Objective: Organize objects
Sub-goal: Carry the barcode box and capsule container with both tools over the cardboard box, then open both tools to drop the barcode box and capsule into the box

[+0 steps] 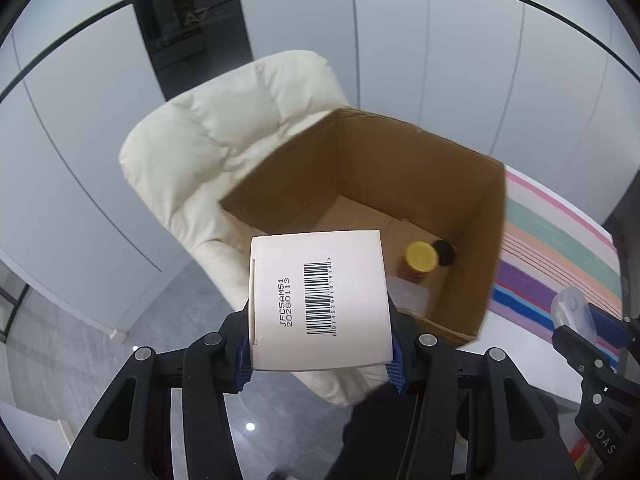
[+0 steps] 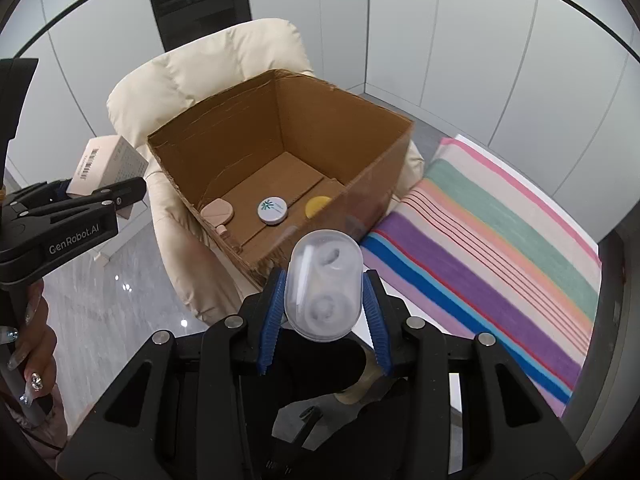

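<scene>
My left gripper is shut on a white carton with a barcode and holds it just left of the open cardboard box. The carton also shows in the right wrist view. My right gripper is shut on a clear oval plastic case in front of the box's near wall. Inside the box lie a yellow-lidded jar, a black lid, a white round tin, and a beige compact.
The box stands on a cream padded armchair. A striped cloth covers the table to the right. Grey wall panels stand behind. Glossy grey floor lies at the lower left.
</scene>
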The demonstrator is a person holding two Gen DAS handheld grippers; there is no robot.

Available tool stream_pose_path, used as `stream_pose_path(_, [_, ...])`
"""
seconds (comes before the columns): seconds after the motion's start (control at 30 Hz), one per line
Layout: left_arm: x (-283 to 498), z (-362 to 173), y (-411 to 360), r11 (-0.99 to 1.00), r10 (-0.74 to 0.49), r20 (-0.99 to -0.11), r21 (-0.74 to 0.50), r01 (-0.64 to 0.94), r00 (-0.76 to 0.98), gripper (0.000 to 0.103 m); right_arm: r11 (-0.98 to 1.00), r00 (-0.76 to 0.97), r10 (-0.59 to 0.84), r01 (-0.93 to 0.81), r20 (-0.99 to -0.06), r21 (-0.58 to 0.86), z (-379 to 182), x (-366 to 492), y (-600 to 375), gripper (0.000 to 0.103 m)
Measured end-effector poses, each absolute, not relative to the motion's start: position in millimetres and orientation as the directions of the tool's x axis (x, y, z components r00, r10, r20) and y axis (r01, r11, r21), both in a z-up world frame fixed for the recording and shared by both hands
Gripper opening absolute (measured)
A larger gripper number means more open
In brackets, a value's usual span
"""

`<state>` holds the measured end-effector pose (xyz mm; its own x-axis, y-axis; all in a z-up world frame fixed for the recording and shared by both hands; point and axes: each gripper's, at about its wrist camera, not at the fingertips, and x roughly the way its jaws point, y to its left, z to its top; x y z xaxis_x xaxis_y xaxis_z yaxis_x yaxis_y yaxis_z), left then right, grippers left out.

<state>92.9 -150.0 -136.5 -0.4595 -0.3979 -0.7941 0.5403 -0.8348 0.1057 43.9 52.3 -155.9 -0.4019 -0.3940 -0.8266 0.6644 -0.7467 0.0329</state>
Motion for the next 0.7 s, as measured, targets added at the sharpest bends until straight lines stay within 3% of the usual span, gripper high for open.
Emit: stream_pose_path(0.7, [-21.4, -131.1, -224.0, -0.833, -0.353, -0.802, 0.035, 0.553, -0.481, 0.053, -0.688, -0.432, -0.429, 0.726, -0.793, -0.023, -144.2, -41.2, -72.0, 0.040])
